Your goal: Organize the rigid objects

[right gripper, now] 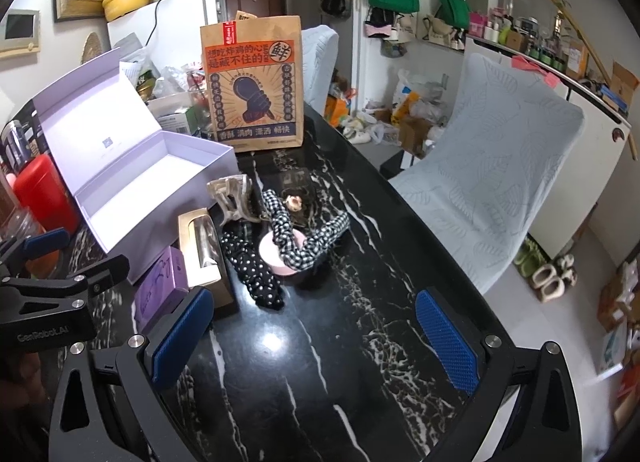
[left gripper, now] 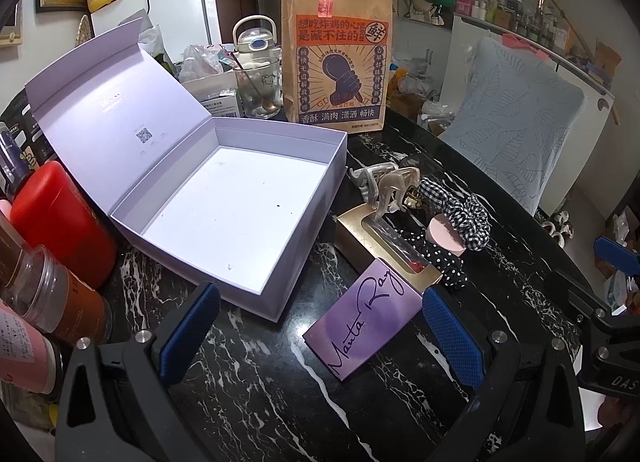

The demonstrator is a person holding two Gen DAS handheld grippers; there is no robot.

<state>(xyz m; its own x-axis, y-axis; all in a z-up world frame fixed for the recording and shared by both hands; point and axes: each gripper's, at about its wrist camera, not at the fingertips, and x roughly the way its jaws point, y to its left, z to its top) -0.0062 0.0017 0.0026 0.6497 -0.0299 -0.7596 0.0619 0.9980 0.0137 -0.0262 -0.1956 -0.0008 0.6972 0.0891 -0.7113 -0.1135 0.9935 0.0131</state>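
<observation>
Left wrist view: the left gripper (left gripper: pixel 320 326) hangs wide open over the black marble table (left gripper: pixel 248 402), the purple card box (left gripper: pixel 362 328) lying between its pads, beside the open lavender box (left gripper: pixel 240 218). The right gripper (right gripper: pixel 316 334), also spread open and holding nothing, hovers near the gingham scrunchie (right gripper: pixel 316 238) and pink round case (right gripper: pixel 276 256).

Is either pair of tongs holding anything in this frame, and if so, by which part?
Nothing is held. The left tongs are open above the purple box without closing on it; the right tongs are open over bare table.
</observation>
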